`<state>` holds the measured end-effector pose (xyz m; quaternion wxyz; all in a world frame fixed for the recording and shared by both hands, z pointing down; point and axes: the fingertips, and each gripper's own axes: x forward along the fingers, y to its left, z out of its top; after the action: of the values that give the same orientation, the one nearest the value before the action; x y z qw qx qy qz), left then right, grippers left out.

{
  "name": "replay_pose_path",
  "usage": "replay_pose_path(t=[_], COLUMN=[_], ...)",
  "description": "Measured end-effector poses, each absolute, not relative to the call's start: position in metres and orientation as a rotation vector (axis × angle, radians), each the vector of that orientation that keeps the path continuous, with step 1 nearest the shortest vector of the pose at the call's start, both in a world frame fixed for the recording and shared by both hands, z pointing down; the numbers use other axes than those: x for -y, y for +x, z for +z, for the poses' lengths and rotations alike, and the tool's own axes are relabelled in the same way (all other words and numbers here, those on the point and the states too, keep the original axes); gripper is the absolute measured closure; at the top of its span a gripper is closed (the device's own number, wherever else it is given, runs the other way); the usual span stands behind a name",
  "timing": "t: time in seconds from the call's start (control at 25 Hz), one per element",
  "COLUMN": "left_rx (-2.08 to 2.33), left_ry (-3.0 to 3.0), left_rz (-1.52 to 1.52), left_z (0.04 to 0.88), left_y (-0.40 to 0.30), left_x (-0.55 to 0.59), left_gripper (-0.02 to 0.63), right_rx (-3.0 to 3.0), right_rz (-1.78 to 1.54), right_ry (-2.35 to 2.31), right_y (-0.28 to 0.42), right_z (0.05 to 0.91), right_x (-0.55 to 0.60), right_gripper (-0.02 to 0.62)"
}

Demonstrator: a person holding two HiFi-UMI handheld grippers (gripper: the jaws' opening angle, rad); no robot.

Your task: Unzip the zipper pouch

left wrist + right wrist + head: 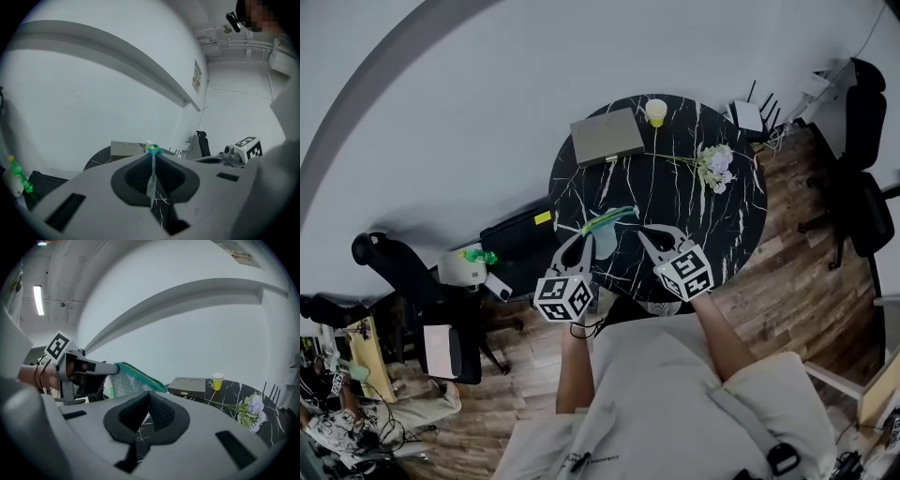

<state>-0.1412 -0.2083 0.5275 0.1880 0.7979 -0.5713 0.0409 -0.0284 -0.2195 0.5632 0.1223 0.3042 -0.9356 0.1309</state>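
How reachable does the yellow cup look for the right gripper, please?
Probably yes: the right gripper hovers at the near edge of the table, the yellow cup at the far edge, and only thin flower stems lie between. Its shut jaws would need opening.

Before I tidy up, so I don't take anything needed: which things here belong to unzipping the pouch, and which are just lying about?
In the job: zipper pouch; left gripper, shut on it; right gripper, shut, near its zipper end.
Lying about: grey box; yellow cup; flowers.
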Motion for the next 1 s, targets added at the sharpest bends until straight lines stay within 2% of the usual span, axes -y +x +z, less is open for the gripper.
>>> replay_pose_path(t=[1.0], left_rx=[1.662], left_ry=[2.255], left_rz=[0.093], left_z=[0.518], left_y=[-0.134], left_x=[0.209], left_gripper=[0.568], right_rx=[2.757], right_rz=[0.518], right_ry=[0.888], right_y=[-0.019], right_z=[0.567], right_x=[0.222], right_gripper=[0.591])
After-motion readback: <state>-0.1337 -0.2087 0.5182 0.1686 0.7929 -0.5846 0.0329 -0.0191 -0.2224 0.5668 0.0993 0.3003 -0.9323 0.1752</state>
